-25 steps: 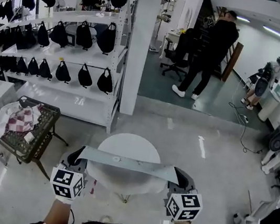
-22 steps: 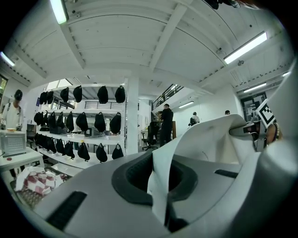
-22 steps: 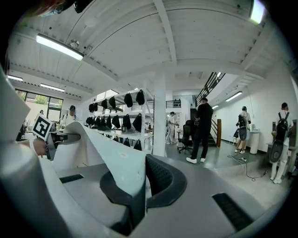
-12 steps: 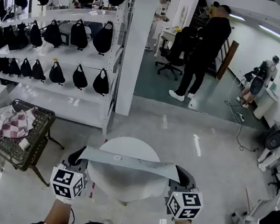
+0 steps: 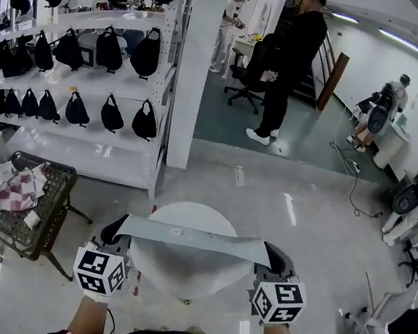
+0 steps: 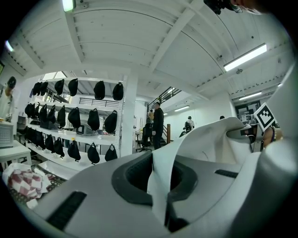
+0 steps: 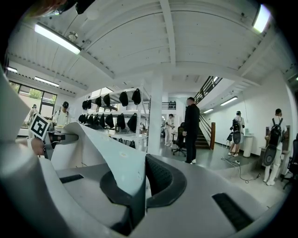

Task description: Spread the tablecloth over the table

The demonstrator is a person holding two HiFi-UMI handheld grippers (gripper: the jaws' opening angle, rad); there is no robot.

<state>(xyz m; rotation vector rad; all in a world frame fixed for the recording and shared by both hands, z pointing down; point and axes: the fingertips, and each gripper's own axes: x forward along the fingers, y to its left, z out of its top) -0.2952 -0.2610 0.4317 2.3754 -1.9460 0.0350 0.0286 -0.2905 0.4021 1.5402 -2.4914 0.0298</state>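
A: The tongs first; what are they doing?
B: The left tongs [image 6: 163, 186] are clamped on one end of the white tablecloth [image 5: 193, 239]; the cloth rises out of the closed jaws in a fold. The right tongs [image 7: 137, 190] are pinched shut on the other end in the same way.
A: And the cloth between them?
B: It is stretched as a band from one pair to the other, with a slack part hanging below; it is held over the near side of the round white tabletop [image 5: 189, 213] — whether it touches the top I cannot tell.
A: And farther out?
B: To the left stands a dark wire basket [image 5: 48, 215] with a red-checked cloth [image 5: 18, 190] in it; behind that are white shelves [image 5: 73, 78] hung with black bags [image 5: 112, 113]; farther back a person in black [image 5: 292, 49] stands beside an office chair [image 5: 249, 70] — other people are at the far wall.
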